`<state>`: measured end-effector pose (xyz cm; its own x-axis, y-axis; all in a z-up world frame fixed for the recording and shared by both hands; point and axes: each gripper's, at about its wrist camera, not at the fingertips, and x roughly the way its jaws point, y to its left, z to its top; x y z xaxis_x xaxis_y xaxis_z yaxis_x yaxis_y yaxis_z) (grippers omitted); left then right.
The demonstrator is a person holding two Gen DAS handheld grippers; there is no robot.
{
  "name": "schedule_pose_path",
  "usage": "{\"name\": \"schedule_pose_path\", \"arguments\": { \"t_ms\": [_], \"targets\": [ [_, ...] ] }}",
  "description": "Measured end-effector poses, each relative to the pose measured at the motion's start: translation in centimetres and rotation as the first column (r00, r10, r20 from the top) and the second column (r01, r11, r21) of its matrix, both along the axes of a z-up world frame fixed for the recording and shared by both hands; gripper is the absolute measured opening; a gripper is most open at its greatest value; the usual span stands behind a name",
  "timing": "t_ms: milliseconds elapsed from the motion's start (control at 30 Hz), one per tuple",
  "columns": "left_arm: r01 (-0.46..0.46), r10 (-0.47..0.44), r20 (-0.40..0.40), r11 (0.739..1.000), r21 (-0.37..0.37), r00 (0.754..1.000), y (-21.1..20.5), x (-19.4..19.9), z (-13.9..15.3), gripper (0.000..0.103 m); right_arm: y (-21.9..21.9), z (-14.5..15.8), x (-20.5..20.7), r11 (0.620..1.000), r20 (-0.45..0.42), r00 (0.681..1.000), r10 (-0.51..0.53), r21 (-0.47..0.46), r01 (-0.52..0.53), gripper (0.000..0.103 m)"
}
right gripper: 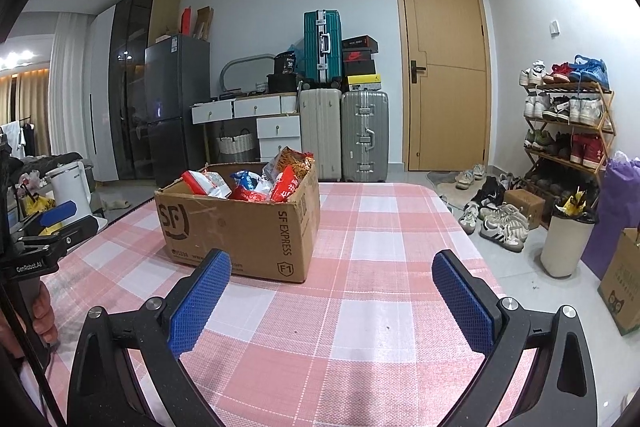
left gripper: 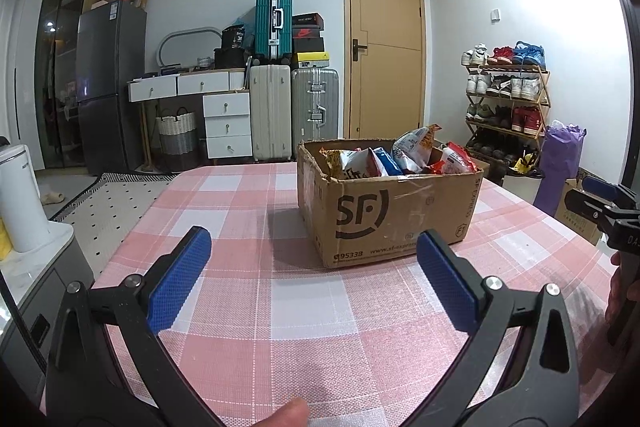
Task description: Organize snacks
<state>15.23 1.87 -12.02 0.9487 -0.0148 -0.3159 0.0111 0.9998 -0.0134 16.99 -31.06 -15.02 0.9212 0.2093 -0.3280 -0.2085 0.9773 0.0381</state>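
Observation:
A brown SF Express cardboard box (left gripper: 400,215) stands on the pink-and-white checked table (left gripper: 304,307), open at the top and filled with several snack bags (left gripper: 404,157). It also shows in the right wrist view (right gripper: 240,227), with its snack bags (right gripper: 256,183). My left gripper (left gripper: 314,255) is open and empty, low over the table in front of the box. My right gripper (right gripper: 332,277) is open and empty, near the box's right front corner. Each gripper appears at the edge of the other's view, the right gripper (left gripper: 600,195) and the left gripper (right gripper: 56,213).
Beyond the table stand suitcases (left gripper: 294,107), a white drawer desk (left gripper: 208,95), a fridge (left gripper: 108,83) and a door (left gripper: 384,43). A shoe rack (right gripper: 568,123), loose shoes (right gripper: 500,223), a bin (right gripper: 566,243) and a carton (right gripper: 620,287) sit to the right. A white kettle (left gripper: 18,199) is left.

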Motion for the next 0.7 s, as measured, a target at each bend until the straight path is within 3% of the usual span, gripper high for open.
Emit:
{"name": "schedule_pose_path", "arguments": {
  "t_ms": [700],
  "targets": [
    [0.001, -0.001, 0.001, 1.000, 0.001, 1.000, -0.01, 0.03, -0.09, 0.103, -0.04, -0.07, -0.10, 1.000, -0.002, 1.000, -0.003, 0.004, 0.003, 0.103]
  ]
}}
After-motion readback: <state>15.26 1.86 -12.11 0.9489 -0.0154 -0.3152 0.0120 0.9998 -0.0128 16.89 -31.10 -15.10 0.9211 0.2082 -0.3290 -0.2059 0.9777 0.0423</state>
